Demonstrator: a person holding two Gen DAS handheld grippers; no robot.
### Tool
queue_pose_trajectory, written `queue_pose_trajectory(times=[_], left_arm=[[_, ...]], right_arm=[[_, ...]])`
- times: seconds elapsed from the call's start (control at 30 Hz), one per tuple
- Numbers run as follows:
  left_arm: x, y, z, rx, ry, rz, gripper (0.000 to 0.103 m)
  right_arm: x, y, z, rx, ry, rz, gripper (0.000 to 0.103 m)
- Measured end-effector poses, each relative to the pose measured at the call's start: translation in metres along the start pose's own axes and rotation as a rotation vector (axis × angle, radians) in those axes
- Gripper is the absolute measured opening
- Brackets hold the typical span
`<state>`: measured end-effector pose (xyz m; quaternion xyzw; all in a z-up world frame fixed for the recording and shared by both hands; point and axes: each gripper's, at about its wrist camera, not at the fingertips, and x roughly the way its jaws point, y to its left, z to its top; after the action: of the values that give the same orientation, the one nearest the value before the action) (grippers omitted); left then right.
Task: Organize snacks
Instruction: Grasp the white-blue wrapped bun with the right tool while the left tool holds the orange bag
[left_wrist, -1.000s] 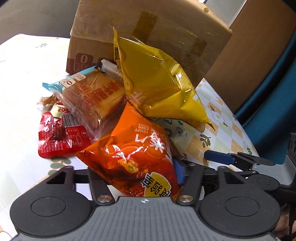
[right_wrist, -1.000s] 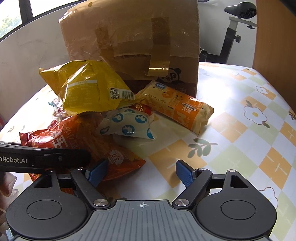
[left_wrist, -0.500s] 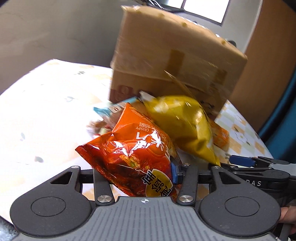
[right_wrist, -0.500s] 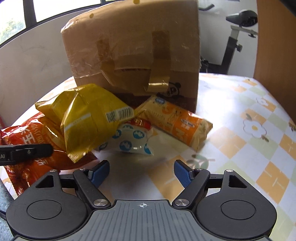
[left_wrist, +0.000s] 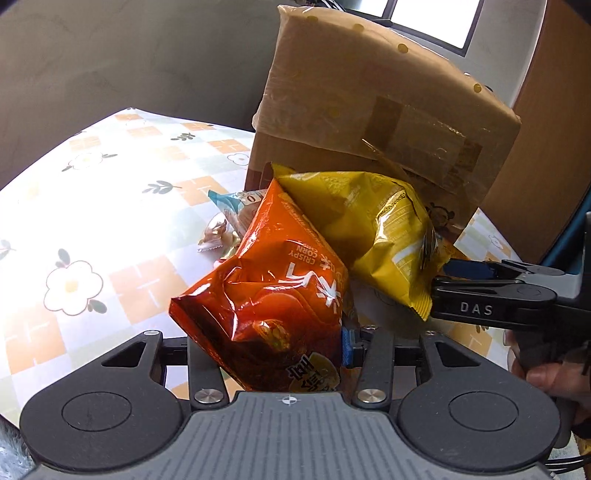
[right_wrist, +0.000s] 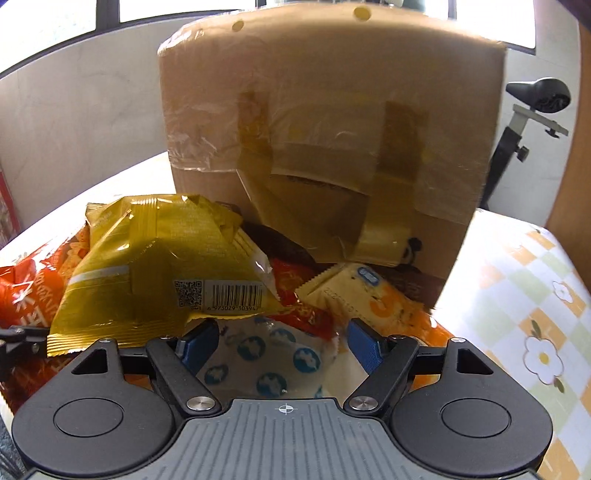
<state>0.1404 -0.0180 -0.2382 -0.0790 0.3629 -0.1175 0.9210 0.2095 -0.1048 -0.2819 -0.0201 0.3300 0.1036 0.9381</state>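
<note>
My left gripper is shut on the orange corn chip bag and holds it above the table. The bag also shows at the left edge of the right wrist view. A yellow chip bag leans against it. My right gripper is open, with its fingers on either side of a white packet with blue dots. It shows from the side in the left wrist view. An orange snack bar wrapper lies beside a red wrapper.
A large taped cardboard box stands behind the snacks on the flowered tablecloth. A blue-edged bread packet lies behind the orange bag. An exercise bike stands at the far right.
My left gripper has lifted the orange bag higher and tilted up. My right gripper has moved forward, bringing its open fingers around the white blue-dotted packet. The yellow bag has shifted.
</note>
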Motion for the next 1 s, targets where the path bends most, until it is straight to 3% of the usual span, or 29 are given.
queue_pose_trajectory(times=[0.53,0.67,1.0], left_arm=[[-0.001,0.004,-0.005,-0.027,0.007,0.005,0.049],[-0.001,0.004,-0.006,-0.032,0.007,0.005,0.049],[-0.002,0.005,-0.006,-0.032,0.007,0.003,0.049]], right_arm=[[-0.016,-0.018,-0.034,0.157,0.049,-0.076,0.074],[-0.023,-0.024,-0.039,0.168,0.057,-0.118,0.075],[-0.035,-0.031,-0.043,0.156,0.035,-0.124,0.075]])
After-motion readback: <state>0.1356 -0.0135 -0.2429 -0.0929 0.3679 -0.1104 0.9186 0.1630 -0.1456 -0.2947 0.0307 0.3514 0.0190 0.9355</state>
